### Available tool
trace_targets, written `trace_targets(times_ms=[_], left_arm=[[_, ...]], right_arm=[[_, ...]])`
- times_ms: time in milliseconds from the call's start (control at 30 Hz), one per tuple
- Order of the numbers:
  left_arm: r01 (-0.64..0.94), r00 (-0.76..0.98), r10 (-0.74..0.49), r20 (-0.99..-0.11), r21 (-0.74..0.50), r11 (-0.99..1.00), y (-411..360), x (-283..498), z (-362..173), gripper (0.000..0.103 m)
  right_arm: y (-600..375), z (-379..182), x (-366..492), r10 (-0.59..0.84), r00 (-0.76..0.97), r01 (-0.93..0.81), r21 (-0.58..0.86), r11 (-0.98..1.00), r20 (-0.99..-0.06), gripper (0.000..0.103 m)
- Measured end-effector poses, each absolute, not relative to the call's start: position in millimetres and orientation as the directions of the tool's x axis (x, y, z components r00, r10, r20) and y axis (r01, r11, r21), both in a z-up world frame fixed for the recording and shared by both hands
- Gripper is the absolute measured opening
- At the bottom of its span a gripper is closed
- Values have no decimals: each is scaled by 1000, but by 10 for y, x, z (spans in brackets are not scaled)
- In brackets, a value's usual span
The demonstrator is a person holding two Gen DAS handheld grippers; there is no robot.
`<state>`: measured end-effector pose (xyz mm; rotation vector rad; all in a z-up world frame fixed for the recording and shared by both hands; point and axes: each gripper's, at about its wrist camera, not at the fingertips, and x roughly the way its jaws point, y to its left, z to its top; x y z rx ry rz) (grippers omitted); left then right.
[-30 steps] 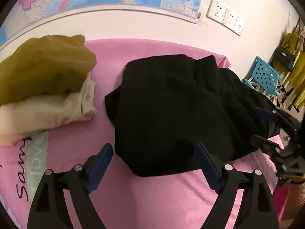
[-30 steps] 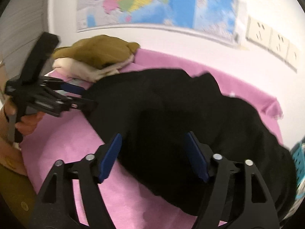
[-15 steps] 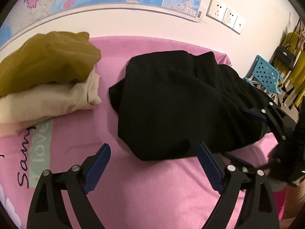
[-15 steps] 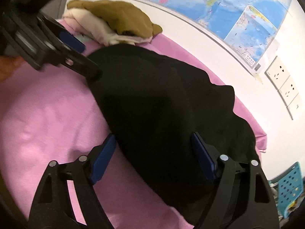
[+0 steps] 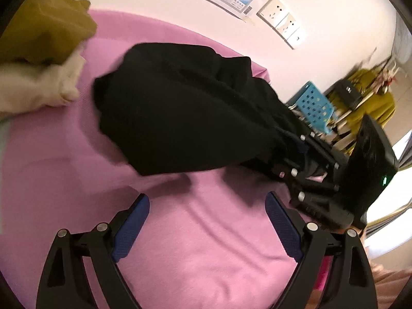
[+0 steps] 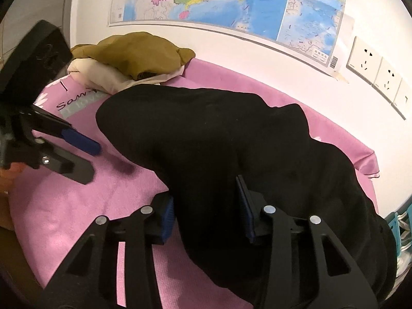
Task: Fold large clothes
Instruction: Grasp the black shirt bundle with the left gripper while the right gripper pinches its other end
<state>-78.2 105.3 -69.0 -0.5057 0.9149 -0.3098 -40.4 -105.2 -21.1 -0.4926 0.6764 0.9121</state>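
Observation:
A large black garment lies bunched on the pink cloth-covered table; it also fills the middle of the right wrist view. My left gripper is open and empty over bare pink cloth, just short of the garment's near edge; it shows at the left of the right wrist view. My right gripper has its jaws narrowed around a thick fold of the garment's near edge; it shows at the right of the left wrist view, buried in the cloth.
A stack of folded clothes, mustard on cream, sits at the table's far left corner. A wall with a map and sockets backs the table. A blue basket stands off the right end.
My right gripper has pushed into the garment's edge and its jaws have narrowed on a fold. My left gripper has drawn back from the garment and swung right, still open.

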Motion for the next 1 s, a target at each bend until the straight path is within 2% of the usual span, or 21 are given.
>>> trace_targets(times_ms=[167,300,533,600,633,700,733,800,867,1000], left_arm=[[-7,587,-586,-559,-727,687,1122,-518,-821,88],[-44,615,-596,-516,-778,627,1148,-373,-838,88],[-99,637,-573,-515,-792,602,1171,-117,-833,88],[-119,634,-554,-540,-775,620,1186,-38,-843,82],[-128,631,-537,-561,-757,640,1179,-10,-846,80],[-121,636,-492,-594,-706,697,1168,18,-829,64],[-118,637,-477,-605,-688,716,1181,-7,-840,61],[-115,637,-464,-616,-671,733,1200,-32,-857,52],[-106,635,-445,-631,-642,759,1183,-52,-855,50],[-99,640,-411,-649,-600,794,1137,-62,-840,49]], right_arm=[[-1059,-228,-400,559,423,-844,-86,529,-713,42],[-1068,-245,-393,566,417,-844,-71,532,-711,43],[-1089,-252,-388,583,400,-841,-30,540,-707,44],[-1114,-237,-383,593,385,-838,1,545,-707,47],[-1146,-214,-380,604,370,-835,32,549,-706,48],[-1293,-121,-386,657,320,-829,134,543,-682,56],[-1384,-83,-383,679,296,-821,185,540,-672,58],[-1659,-37,-330,730,236,-787,315,531,-641,69],[-2047,-63,-230,771,189,-695,471,543,-609,75],[-2734,-268,-88,772,205,-457,639,619,-601,78]])
